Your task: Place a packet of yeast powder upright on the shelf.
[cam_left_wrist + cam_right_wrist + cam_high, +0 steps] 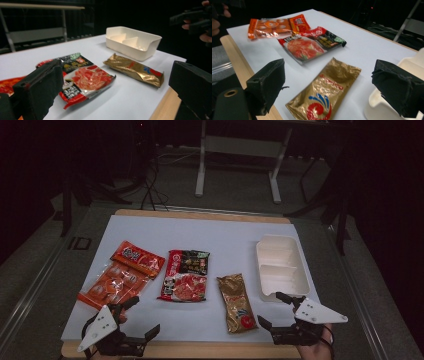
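Three snack packets lie in a row on the white sheet. An orange packet is at the left, a red-and-black one in the middle, and a gold one at the right. An empty white divided tray stands to the right of them. My left gripper is open over the front edge, just in front of the orange packet, with nothing between its jaws. My right gripper is open between the gold packet and the tray's near corner, and it holds nothing.
The white sheet covers a wooden table whose bare front edge runs under both grippers. Dark floor, cables and a metal table frame lie beyond the far edge. Bare sheet stretches behind the packets.
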The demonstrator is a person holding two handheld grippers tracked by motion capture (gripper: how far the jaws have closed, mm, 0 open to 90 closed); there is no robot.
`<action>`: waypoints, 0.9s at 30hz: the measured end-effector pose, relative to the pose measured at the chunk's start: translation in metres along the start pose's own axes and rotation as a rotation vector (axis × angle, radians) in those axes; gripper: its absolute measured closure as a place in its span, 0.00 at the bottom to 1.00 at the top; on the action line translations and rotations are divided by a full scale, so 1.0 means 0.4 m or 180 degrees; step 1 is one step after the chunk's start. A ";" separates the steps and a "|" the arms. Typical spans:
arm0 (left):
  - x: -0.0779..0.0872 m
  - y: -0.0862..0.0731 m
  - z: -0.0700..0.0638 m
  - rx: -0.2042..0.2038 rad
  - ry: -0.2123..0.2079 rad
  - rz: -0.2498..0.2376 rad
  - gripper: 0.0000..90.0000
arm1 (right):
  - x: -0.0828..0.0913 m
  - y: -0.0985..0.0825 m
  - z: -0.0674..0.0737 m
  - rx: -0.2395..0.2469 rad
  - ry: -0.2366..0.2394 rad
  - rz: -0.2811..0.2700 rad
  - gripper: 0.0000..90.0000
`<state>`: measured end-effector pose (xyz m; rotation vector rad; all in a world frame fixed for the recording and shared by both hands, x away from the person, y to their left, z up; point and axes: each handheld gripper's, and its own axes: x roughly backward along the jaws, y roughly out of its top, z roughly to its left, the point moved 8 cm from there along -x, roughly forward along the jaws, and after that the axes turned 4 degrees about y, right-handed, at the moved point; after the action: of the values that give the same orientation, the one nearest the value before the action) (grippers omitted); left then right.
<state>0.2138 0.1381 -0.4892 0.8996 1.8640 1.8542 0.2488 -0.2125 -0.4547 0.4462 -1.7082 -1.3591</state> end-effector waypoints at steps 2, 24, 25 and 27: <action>-0.003 -0.007 -0.007 -0.0057 -0.0030 0.0033 0.00 | -0.008 0.010 0.001 -0.0002 0.0019 -0.0011 0.12; -0.017 -0.024 -0.015 -0.0051 -0.0119 0.0097 0.00 | -0.113 0.091 -0.038 0.0134 0.0027 0.0112 0.13; -0.018 -0.025 -0.015 -0.0057 -0.0118 0.0102 0.00 | -0.120 0.093 -0.041 0.0147 0.0035 0.0129 0.13; -0.018 -0.027 -0.014 -0.0068 -0.0116 0.0110 0.00 | -0.134 0.098 -0.050 0.0170 0.0007 0.0144 0.13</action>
<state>0.2134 0.1296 -0.5006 0.9578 1.8147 1.8620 0.3034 -0.1722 -0.4405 0.4363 -1.7460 -1.2828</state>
